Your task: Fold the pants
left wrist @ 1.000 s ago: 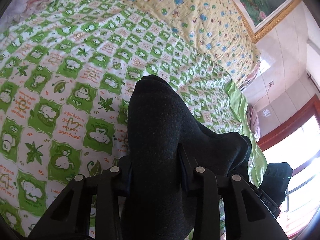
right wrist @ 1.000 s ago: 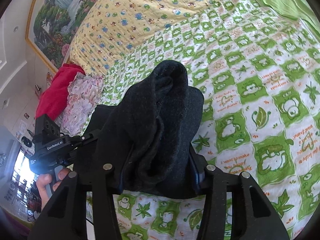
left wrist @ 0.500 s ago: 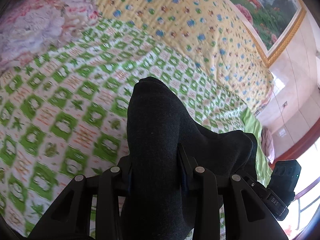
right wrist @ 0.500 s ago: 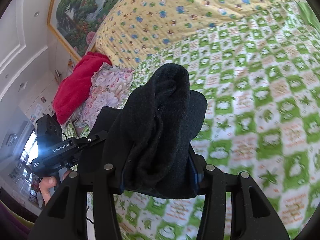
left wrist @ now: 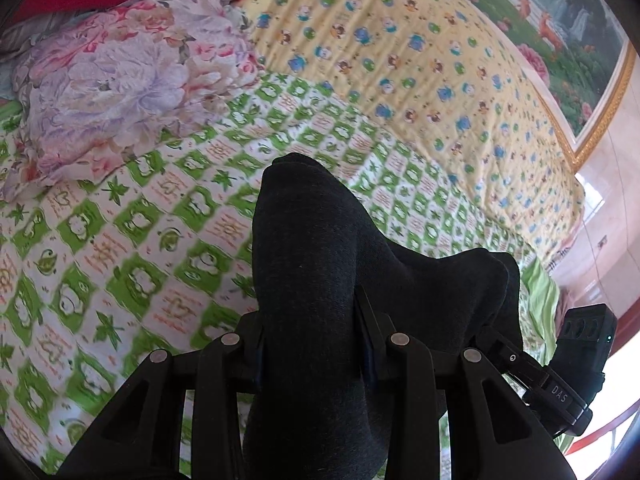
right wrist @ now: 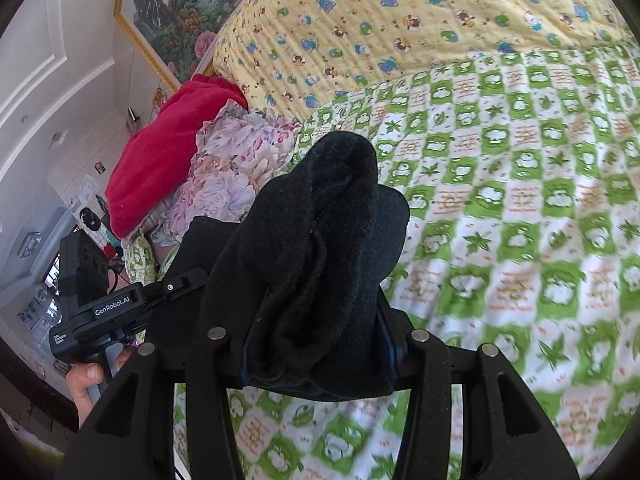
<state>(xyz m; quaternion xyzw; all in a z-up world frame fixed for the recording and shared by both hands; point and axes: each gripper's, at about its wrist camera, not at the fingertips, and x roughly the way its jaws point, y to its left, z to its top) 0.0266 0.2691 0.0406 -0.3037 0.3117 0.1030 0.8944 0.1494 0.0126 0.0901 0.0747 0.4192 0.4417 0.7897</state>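
The dark charcoal pants are held up above the bed between both grippers. My left gripper is shut on a bunched edge of the pants, which bulges out past its fingers. My right gripper is shut on another bunched part of the pants. The cloth spans from one gripper to the other. The right gripper shows at the lower right of the left wrist view, and the left gripper at the lower left of the right wrist view. The fingertips are hidden by cloth.
The bed has a green and white checked cover. A yellow patterned quilt lies at the far side. A floral bundle and a red blanket sit at one end. A framed painting hangs on the wall.
Both grippers have lifted and tilted with the pants, so the views swung toward the head of the bed. The floral bundle and red blanket came into the left view. Both grips are unchanged.
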